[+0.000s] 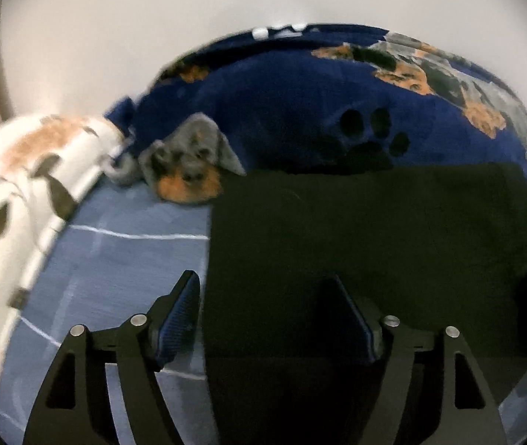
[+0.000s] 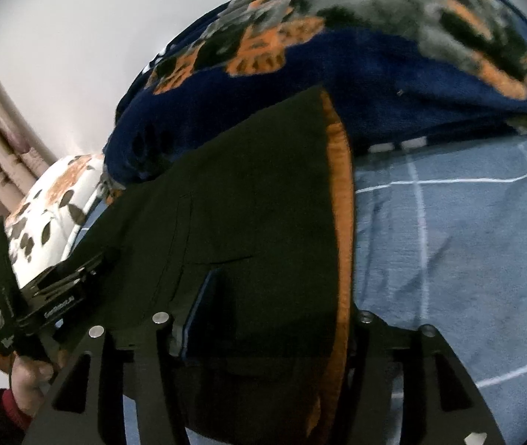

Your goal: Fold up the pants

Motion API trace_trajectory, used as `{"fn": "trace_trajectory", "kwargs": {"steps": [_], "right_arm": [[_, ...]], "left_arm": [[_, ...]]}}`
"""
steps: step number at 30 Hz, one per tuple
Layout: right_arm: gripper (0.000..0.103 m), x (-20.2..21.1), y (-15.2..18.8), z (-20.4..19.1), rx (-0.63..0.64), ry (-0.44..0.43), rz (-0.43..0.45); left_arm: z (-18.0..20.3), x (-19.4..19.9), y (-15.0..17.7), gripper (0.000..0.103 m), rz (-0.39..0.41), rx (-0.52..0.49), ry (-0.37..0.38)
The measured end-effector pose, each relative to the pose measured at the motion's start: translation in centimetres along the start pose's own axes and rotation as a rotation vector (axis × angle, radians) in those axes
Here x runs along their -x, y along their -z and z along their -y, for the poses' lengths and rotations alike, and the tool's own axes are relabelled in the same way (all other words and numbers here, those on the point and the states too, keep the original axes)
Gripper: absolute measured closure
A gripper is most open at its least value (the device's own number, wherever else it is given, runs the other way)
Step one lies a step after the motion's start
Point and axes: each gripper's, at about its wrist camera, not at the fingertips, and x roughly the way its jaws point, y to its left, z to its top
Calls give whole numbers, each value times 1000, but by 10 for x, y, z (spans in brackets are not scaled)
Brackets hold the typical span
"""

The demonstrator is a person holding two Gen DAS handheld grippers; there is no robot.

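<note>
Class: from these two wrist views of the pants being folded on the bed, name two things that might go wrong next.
1. The left gripper is open over the pants' left edge; closing there might also pinch the blue sheet.
2. The pants' far edge touches the navy blanket, beside the pillow; a fold that way could snag or drag it.

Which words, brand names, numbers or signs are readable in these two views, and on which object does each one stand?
White lettering on the side of the left gripper, seen in the right wrist view: too blurred to read.
A small white mark lower on the same black body: too blurred to read.
Pants, dark blue blanket, bed sheet, pillow: no text, only patterns.
</note>
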Motion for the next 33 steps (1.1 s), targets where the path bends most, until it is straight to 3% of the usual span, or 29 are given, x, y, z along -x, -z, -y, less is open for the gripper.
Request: {"fn": "trace_trajectory", "kwargs": {"steps": [5, 7, 9, 12, 21, 25, 33], "right_arm": [[50, 40, 3, -14, -7, 20, 86], [50, 56, 6, -21, 17, 33, 113], [50, 73, 10, -26, 19, 21, 143], [50, 101, 15, -34, 32, -4, 188], [44, 160, 24, -73, 136, -16, 271], [44, 170, 33, -78, 139, 5, 275], [41, 188, 50, -81, 143, 24, 288]], "left_arm": [[-4, 34, -4, 13, 39, 10, -21], [-4, 52, -7, 11, 59, 9, -65], [-2, 71, -10, 10, 90, -5, -56], [1, 102, -15, 0, 133, 0, -26], [9, 183, -23, 0, 247, 32, 38], [9, 203, -24, 0, 278, 43, 69], [17, 235, -18, 0, 328, 6, 59]]}}
